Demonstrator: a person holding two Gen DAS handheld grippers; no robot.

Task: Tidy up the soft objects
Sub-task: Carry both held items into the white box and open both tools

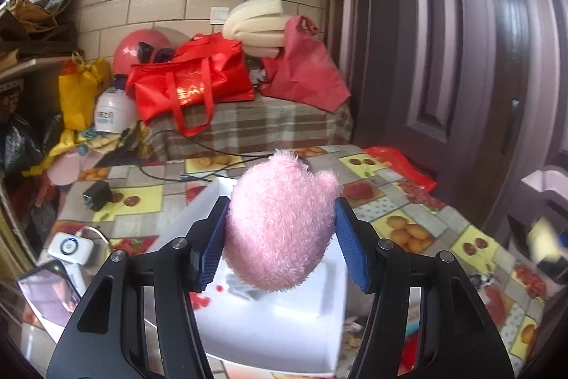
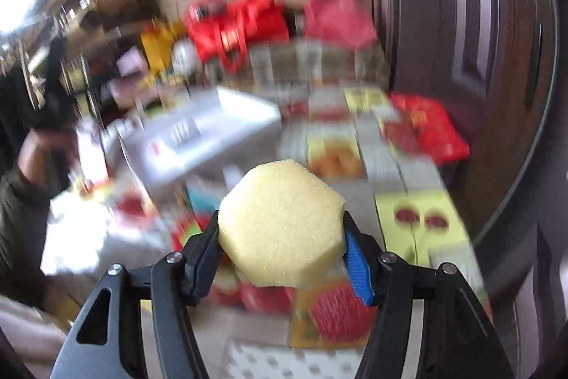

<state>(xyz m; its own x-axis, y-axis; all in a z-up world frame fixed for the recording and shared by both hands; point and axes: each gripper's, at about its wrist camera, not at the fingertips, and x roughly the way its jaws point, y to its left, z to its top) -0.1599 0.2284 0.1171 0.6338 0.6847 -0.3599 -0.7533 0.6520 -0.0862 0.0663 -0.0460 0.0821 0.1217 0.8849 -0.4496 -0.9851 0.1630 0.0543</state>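
Observation:
My left gripper (image 1: 280, 233) is shut on a fluffy pink plush toy (image 1: 280, 222), held over a white box (image 1: 284, 325) on the fruit-patterned table (image 1: 408, 226). My right gripper (image 2: 282, 244) is shut on a yellow hexagonal sponge (image 2: 282, 222), held above the table (image 2: 419, 219). The right wrist view is motion-blurred; the white box (image 2: 198, 137) shows to the left in it, with the left hand and gripper at the far left.
A black charger (image 1: 97, 194), cable, white device (image 1: 71, 247) and phone (image 1: 49, 293) lie on the table's left. Red bags (image 1: 191, 80), foam pieces (image 1: 259, 20) and a yellow bag (image 1: 80, 91) pile behind. A dark door (image 1: 461, 59) stands right.

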